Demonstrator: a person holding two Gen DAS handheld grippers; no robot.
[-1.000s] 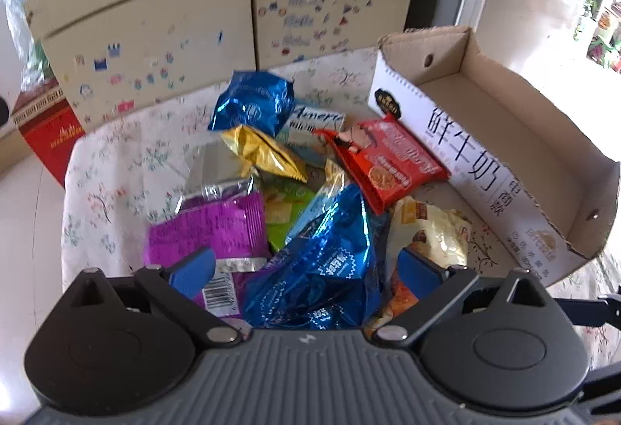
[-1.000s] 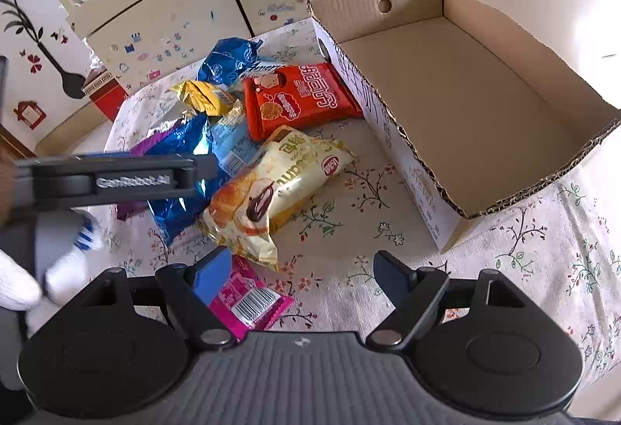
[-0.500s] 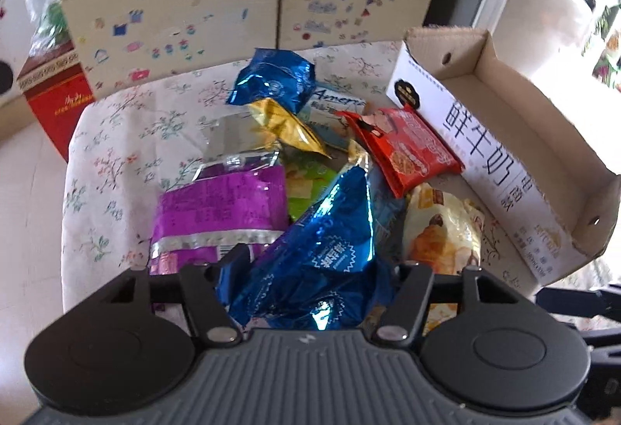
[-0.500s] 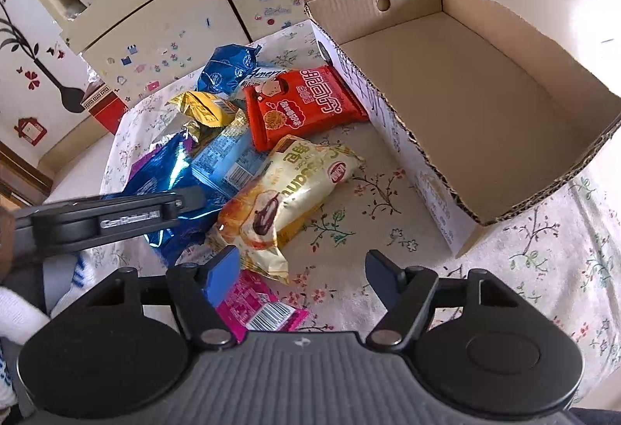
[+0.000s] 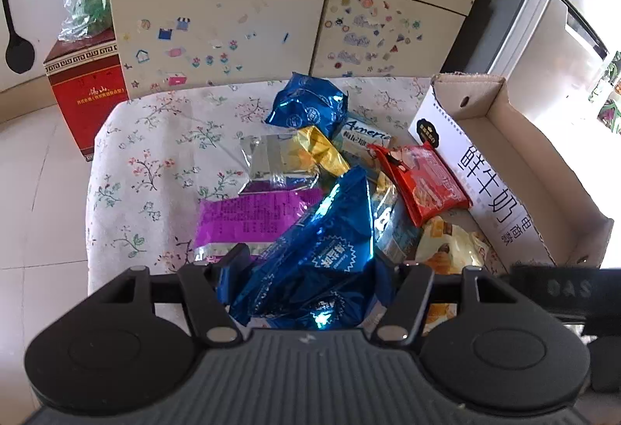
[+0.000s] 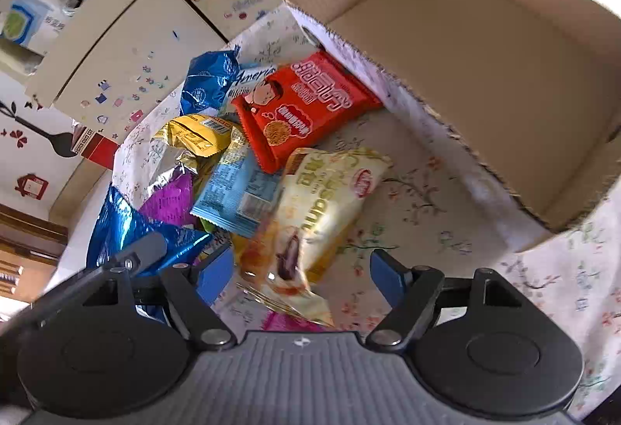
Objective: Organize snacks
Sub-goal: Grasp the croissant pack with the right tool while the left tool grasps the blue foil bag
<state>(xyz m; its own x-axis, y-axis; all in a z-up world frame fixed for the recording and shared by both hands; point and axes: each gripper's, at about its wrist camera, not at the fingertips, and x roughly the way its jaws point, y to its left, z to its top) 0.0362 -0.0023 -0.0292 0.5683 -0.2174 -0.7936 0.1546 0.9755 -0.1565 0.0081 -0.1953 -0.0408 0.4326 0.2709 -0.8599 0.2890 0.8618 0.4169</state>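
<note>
My left gripper (image 5: 310, 281) is shut on a shiny blue snack bag (image 5: 322, 254) and holds it above the pile; the bag also shows in the right wrist view (image 6: 120, 227). The pile holds a purple packet (image 5: 248, 219), a second blue bag (image 5: 306, 106), a gold packet (image 5: 322, 153), a red noodle packet (image 6: 306, 106), a light blue packet (image 6: 236, 196) and a yellow croissant bag (image 6: 322, 215). My right gripper (image 6: 302, 273) is open, its jaws on either side of the croissant bag's near end. The open cardboard box (image 6: 485, 48) stands to the right.
A floral cloth (image 5: 155, 161) covers the table. A stickered cabinet (image 5: 217, 25) stands behind it, and a red box (image 5: 85, 83) sits on the floor at the left. A pink packet (image 6: 287, 322) lies under the croissant bag.
My left gripper closed on the blue bag and lifted it. My right gripper moved forward and down over the croissant bag, staying open.
</note>
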